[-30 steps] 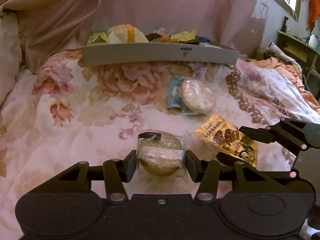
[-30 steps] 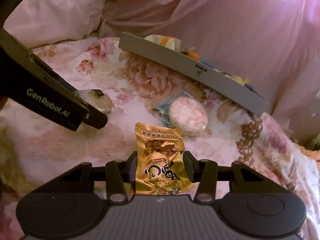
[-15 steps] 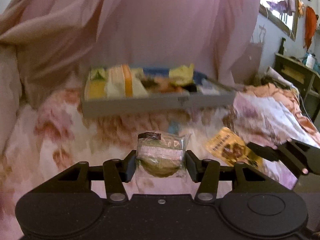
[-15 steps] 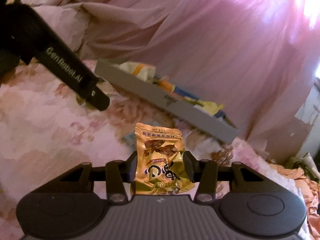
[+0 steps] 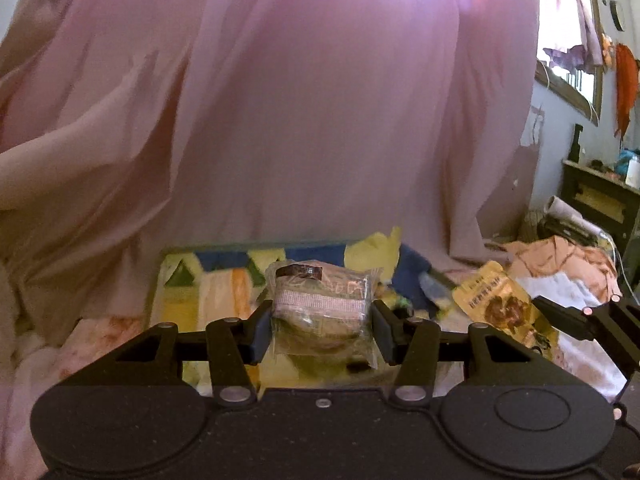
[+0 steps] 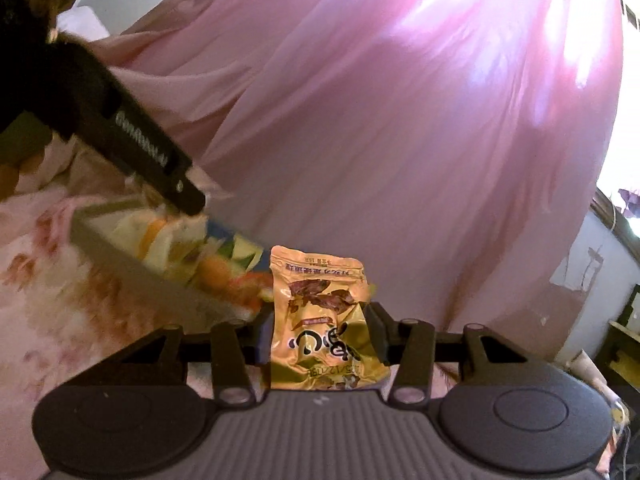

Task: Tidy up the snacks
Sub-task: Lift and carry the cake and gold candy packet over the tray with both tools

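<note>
Tray of snacks sits mid-frame, just beyond both grippers. Left gripper clamps clear-wrapped cake, nearer tray. Right gripper clamps gold pouch, long axis upright, tray to upper left.

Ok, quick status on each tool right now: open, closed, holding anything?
Left tool: closed on the clear-wrapped round brownish cake.
Right tool: closed on the golden foil snack packet.
</note>
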The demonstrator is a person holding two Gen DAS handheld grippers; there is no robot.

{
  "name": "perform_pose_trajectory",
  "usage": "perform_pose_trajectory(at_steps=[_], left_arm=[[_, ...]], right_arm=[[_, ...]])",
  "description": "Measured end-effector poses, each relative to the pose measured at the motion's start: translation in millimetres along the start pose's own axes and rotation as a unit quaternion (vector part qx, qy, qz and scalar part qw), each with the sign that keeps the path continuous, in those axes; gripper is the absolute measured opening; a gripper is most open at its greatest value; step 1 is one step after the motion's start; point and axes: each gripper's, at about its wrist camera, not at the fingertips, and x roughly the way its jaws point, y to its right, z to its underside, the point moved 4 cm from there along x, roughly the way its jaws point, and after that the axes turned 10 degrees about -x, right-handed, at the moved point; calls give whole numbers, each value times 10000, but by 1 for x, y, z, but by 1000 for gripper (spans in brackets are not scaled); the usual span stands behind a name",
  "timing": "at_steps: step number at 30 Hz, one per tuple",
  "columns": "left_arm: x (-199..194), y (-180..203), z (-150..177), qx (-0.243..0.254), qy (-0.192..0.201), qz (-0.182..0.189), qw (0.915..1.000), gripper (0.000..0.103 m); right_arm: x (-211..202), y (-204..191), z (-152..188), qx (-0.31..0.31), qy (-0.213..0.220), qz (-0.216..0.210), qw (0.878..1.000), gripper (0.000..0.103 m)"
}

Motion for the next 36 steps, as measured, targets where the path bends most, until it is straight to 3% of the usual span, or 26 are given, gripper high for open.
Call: perform_pose_trajectory(at_steps=[10, 24, 31, 36], left_arm=[[70, -16, -32, -416, -284, -116, 9987, 53], [110, -26, -27, -458, -636, -282, 9965, 53], [117, -27, -24, -520, -799, -271, 9951, 55], [119, -28, -22, -594, -834, -366, 9941, 63]], right_arm=[[84, 10, -21, 528, -167, -395, 9977, 52], [120, 16, -3, 1163, -701, -828, 9873, 52], [117, 15, -2, 1262, -700, -879, 9856, 54], [119, 11, -4, 1236, -634, -885, 9863, 55]])
